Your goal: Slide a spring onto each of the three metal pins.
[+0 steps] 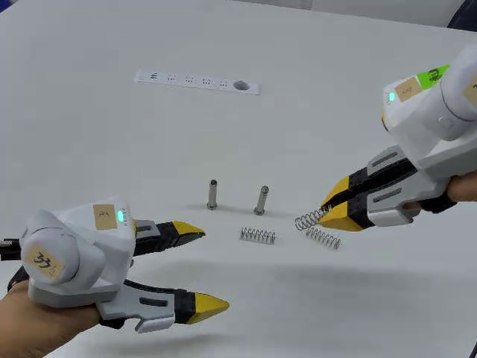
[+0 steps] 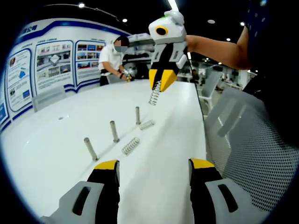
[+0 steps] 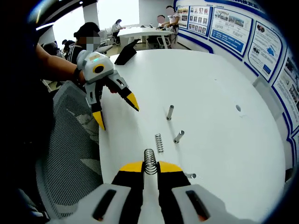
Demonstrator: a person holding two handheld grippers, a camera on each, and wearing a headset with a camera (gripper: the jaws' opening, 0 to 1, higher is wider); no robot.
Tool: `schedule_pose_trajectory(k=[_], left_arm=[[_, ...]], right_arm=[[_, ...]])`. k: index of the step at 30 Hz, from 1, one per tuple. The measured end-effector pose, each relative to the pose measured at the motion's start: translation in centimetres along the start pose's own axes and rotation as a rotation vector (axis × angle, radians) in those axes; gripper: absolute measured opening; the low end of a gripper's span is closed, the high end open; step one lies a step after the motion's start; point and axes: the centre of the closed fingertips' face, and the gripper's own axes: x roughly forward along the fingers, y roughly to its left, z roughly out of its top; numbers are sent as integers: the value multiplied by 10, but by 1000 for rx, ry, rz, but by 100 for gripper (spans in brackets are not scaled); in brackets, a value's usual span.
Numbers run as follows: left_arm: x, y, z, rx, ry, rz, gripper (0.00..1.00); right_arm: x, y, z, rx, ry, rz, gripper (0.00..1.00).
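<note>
Three metal pins stand upright on the white table, the nearest pin [image 2: 90,149], the middle pin [image 2: 114,131] and the far pin [image 2: 138,115]. Two of them, one pin [image 1: 212,195] and another pin [image 1: 261,200], show in the head view. My right gripper [image 1: 328,212] is shut on a spring [image 1: 307,220], held just above the table to the right of the pins; the held spring [image 3: 150,162] sticks out between its jaws. Two loose springs lie flat, one spring [image 1: 258,236] and another spring [image 1: 323,238]. My left gripper [image 1: 210,268] hovers open and empty, nearer than the pins.
A white power strip [image 1: 197,81] lies flat at the far side of the table. A grey mesh chair [image 2: 252,140] stands beside the table edge. People sit and stand at other tables in the background.
</note>
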Motion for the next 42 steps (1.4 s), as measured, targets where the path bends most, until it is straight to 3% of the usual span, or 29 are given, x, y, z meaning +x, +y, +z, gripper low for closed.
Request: schedule_pose_trajectory(k=[9,15,20,42], left_arm=[[-6,7,-2,-37,-13,44,69],[-8,7,-3,-46,-12,53,69],[-10,6,-3,-56,-15,61,69],[-14,8,-13,-89,-15,85,67]], right_arm=[[-16,-42,-19,-16,127,-85,11],[-8,-64,-39,-34,241,-107,11],[1,-71,-46,-51,306,-96,11],[28,-85,-59,-85,446,-32,11]])
